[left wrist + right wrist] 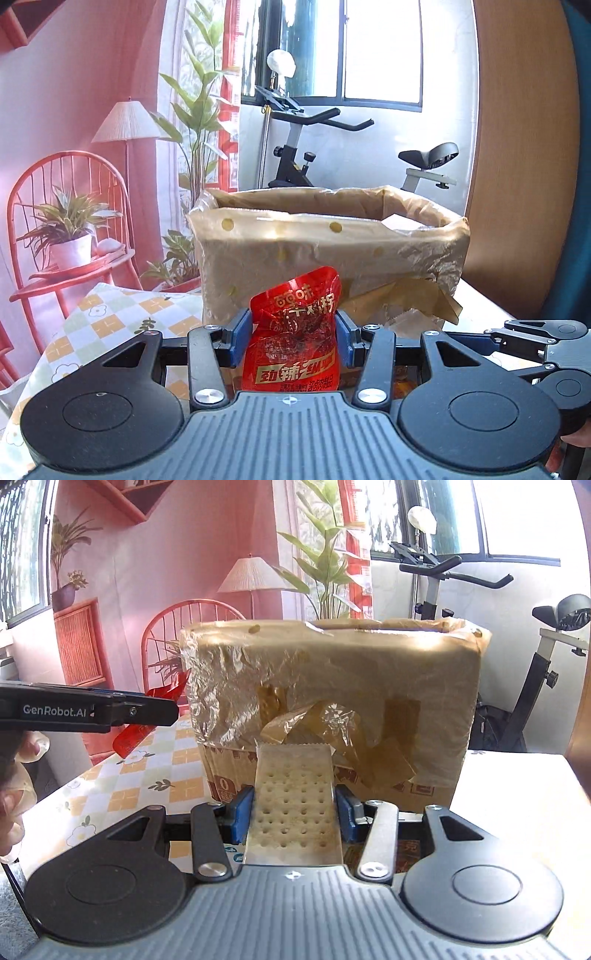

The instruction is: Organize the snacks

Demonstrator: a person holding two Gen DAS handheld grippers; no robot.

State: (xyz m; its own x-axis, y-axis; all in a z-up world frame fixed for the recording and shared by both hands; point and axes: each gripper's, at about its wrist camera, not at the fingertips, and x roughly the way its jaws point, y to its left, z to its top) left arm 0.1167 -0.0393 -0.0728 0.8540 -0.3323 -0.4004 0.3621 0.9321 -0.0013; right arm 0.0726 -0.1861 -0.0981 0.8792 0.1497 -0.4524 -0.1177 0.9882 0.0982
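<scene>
Red foil, crinkled and soft, marks the spicy snack pouch [291,325] pinched at mid-body by the left gripper [293,338] — light, slippery, likely to slide if squeezed loosely. Beside it the right gripper [293,812] clamps a clear-wrapped cracker [293,801] by its long edges — stiff but brittle, so gentle pressure suits. Both hang near the tape-covered cardboard box [332,686], below its open top.
</scene>
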